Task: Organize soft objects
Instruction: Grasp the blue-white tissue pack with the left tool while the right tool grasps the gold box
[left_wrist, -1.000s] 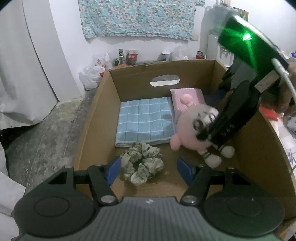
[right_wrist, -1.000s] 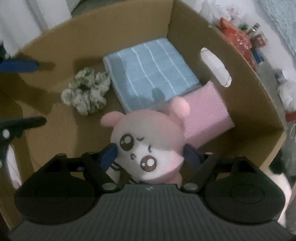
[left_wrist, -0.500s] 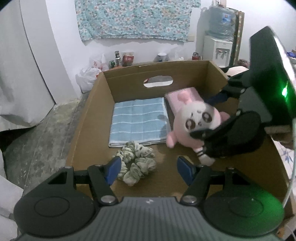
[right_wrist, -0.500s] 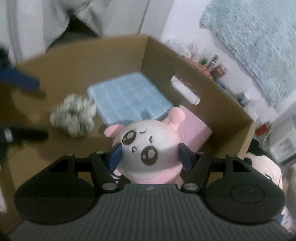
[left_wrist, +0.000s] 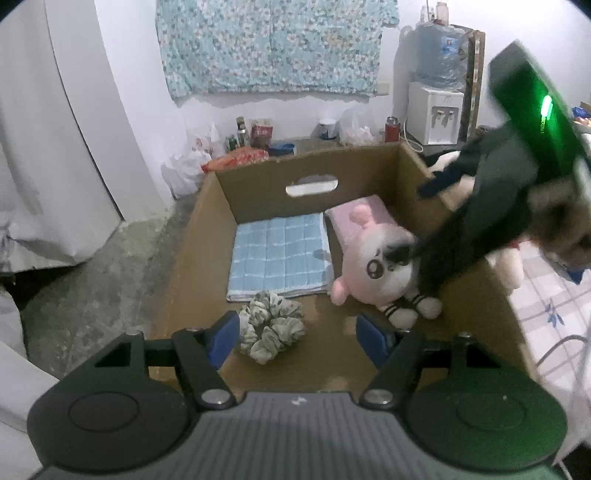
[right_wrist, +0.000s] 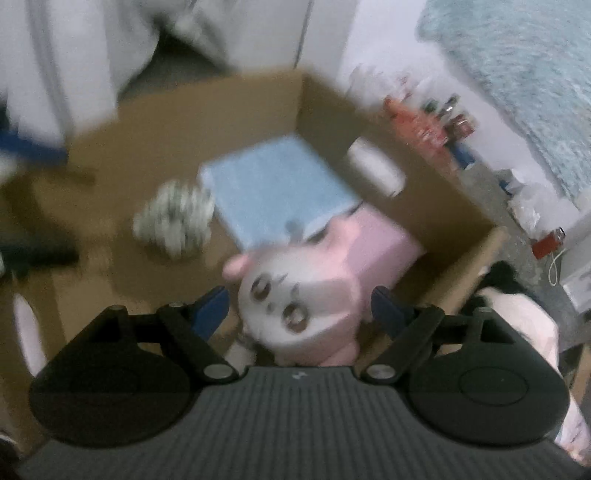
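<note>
- Pink-and-white plush toy (left_wrist: 380, 269) with big dark eyes lies on its back inside the cardboard box (left_wrist: 258, 195), head against a pink folded cloth (left_wrist: 365, 214)
- Blue checked towel (left_wrist: 279, 256), folded flat, lies beside the pink cloth at the box's far end
- Green-and-white scrunchie (left_wrist: 271, 325) rests just before the towel's near edge

Pink-and-white plush toy (left_wrist: 380, 266), blue checked towel (left_wrist: 279, 256), brown box (left_wrist: 258, 192).

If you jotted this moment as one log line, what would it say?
box: towel, pink pad, scrunchie, plush inside | right gripper: opening, pads clear of plush | left gripper: opening, empty
</note>
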